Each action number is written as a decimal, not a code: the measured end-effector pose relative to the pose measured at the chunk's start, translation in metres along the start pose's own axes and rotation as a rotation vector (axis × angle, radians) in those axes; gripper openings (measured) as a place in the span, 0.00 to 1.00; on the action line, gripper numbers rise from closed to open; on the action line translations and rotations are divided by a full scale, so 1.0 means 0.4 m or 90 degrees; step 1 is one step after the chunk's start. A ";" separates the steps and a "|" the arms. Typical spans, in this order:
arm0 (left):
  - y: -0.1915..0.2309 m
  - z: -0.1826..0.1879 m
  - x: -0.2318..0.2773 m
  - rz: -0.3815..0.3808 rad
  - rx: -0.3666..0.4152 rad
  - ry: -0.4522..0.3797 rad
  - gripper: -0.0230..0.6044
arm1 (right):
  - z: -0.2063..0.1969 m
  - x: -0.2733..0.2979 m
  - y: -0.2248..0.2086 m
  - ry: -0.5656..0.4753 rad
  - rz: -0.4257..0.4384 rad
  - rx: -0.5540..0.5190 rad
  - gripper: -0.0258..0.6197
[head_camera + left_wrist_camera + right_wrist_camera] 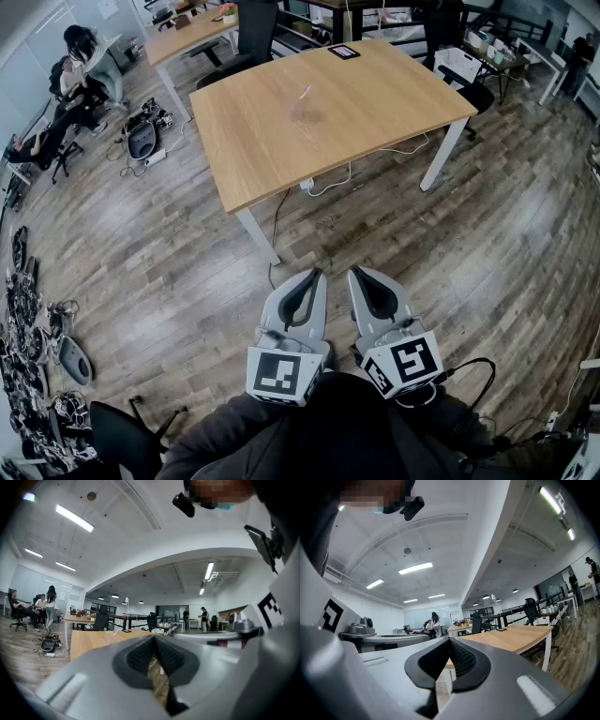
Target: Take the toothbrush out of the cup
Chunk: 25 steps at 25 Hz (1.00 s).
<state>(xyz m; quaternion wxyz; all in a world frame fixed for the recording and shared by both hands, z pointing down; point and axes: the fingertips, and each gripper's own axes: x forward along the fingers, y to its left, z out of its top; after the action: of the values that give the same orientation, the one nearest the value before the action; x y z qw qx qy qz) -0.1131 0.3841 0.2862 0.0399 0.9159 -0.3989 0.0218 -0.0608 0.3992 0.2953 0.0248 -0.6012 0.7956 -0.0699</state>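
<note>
A clear cup (pixel 299 109) with a pink toothbrush (pixel 305 92) leaning in it stands near the middle of the wooden table (pixel 375 103), far ahead of me. Both grippers are held close to my body, side by side over the floor and pointing level at the table. In the head view the left gripper (pixel 312 276) and the right gripper (pixel 357 273) both have their jaws together. The left gripper (pixel 154 639) shows its pads meeting with nothing between them. The right gripper (pixel 449 641) is likewise shut and empty. The cup is too small to make out in either gripper view.
A black tablet (pixel 343 52) lies at the table's far edge. White cables (pixel 349 176) hang under the table near its front leg (pixel 258 234). A seated person (pixel 82 67) and floor clutter (pixel 141 136) are at the left; an office chair (pixel 117 433) stands behind left.
</note>
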 end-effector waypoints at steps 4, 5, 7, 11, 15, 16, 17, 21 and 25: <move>0.045 0.005 0.019 0.002 -0.011 0.004 0.05 | 0.002 0.046 0.008 0.004 0.000 -0.003 0.04; 0.056 0.007 0.025 0.005 -0.010 0.003 0.05 | 0.005 0.056 0.006 0.003 -0.001 -0.004 0.04; 0.069 0.005 0.039 0.007 -0.010 0.006 0.05 | 0.008 0.072 -0.002 0.001 -0.006 -0.008 0.04; 0.073 -0.013 0.075 -0.001 -0.006 0.023 0.05 | 0.010 0.094 -0.035 -0.001 -0.017 -0.014 0.04; 0.074 -0.027 0.122 -0.007 -0.007 0.024 0.05 | 0.003 0.124 -0.078 0.002 -0.021 -0.004 0.04; 0.078 -0.028 0.137 -0.005 -0.007 0.027 0.05 | 0.000 0.136 -0.089 0.004 -0.019 -0.001 0.04; 0.083 -0.029 0.152 -0.001 -0.007 0.031 0.05 | -0.002 0.147 -0.099 0.007 -0.017 0.002 0.04; 0.104 -0.032 0.222 0.015 -0.007 0.053 0.05 | -0.005 0.200 -0.149 0.017 -0.005 0.013 0.04; 0.124 -0.038 0.294 0.026 -0.010 0.069 0.05 | 0.001 0.258 -0.202 0.025 0.008 0.019 0.04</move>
<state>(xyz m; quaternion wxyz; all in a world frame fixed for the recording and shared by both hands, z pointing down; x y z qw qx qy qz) -0.0694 0.2662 0.3124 0.0679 0.9046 -0.4153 0.0688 -0.0121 0.2786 0.3109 0.0183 -0.5940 0.7988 -0.0935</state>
